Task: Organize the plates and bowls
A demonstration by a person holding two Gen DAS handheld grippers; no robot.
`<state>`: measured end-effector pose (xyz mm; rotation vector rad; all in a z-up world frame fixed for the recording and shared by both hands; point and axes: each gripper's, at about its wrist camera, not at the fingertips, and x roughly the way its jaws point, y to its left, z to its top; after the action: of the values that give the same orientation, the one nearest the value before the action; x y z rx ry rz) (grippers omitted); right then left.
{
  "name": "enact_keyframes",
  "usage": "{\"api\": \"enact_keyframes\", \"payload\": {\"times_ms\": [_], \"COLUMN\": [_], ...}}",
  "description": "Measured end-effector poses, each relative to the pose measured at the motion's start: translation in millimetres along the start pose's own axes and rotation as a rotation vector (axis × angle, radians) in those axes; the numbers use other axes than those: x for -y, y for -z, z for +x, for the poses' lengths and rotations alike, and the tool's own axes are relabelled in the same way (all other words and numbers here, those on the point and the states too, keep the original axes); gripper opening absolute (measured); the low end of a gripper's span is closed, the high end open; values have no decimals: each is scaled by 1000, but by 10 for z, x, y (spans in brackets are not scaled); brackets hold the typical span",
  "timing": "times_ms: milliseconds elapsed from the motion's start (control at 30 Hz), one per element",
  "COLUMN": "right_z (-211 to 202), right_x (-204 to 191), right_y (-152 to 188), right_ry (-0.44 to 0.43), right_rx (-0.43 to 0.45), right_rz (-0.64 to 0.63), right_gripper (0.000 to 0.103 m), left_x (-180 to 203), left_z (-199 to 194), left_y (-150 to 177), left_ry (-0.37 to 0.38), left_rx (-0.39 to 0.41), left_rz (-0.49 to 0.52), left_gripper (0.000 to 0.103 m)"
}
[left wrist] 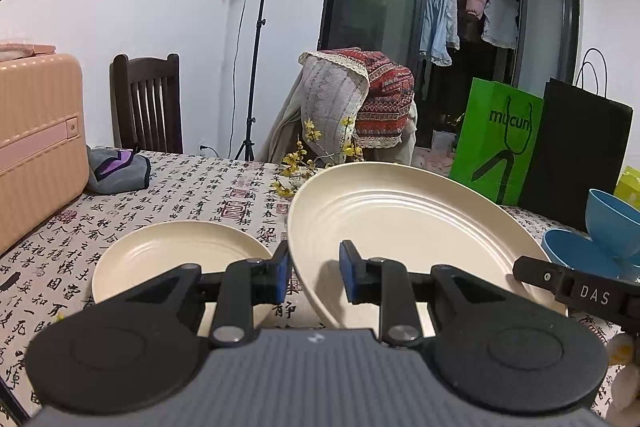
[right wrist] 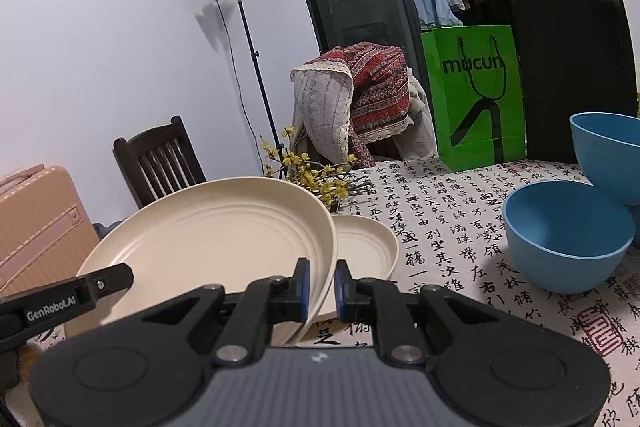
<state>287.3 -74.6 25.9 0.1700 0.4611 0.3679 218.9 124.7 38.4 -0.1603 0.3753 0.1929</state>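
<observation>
A large cream plate (left wrist: 404, 227) is held tilted above the table between both grippers. My left gripper (left wrist: 314, 277) straddles the plate's left rim, its jaws still apart with a gap to the rim. My right gripper (right wrist: 320, 289) is shut on the plate's right rim (right wrist: 224, 243). A smaller cream plate (left wrist: 176, 255) lies flat on the tablecloth, also in the right wrist view (right wrist: 366, 247). A blue bowl (right wrist: 568, 235) stands at the right, with a second blue bowl (right wrist: 608, 155) tilted behind it; both show in the left wrist view (left wrist: 612, 223).
A pink suitcase (left wrist: 36, 143) stands on the table's left side beside a grey pouch (left wrist: 118, 169). A green bag (left wrist: 500, 143) and a black bag (left wrist: 580, 155) stand at the far right. Yellow flower sprigs (right wrist: 316, 175) lie at the far edge.
</observation>
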Motion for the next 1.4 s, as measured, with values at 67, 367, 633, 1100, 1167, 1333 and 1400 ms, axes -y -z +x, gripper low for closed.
{"api": "enact_keyframes", "payload": {"times_ms": [67, 367, 633, 1100, 1167, 1333, 1400], "right_z": [-35, -199, -311, -528, -562, -646, -678], "right_x": [10, 63, 125, 251, 262, 296, 307], "right_y": [4, 34, 79, 149, 163, 180, 191], "right_ry": [1, 12, 22, 51, 55, 61, 63], "right_rx": [4, 19, 24, 37, 40, 47, 48], "right_rz": [0, 1, 7, 12, 13, 15, 15], "right_gripper": [12, 12, 13, 13, 13, 13, 13], "left_x": [18, 94, 164, 350, 371, 411, 422], "left_z": [-28, -136, -214, -375, -397, -450, -468], "left_y": [10, 32, 83, 169, 176, 195, 204], "left_ry": [3, 15, 25, 51, 54, 63, 65], "left_rx": [3, 11, 12, 16, 17, 18, 17], "left_rz": [0, 1, 7, 14, 16, 17, 18], "left_gripper": [26, 26, 26, 26, 26, 26, 26]}}
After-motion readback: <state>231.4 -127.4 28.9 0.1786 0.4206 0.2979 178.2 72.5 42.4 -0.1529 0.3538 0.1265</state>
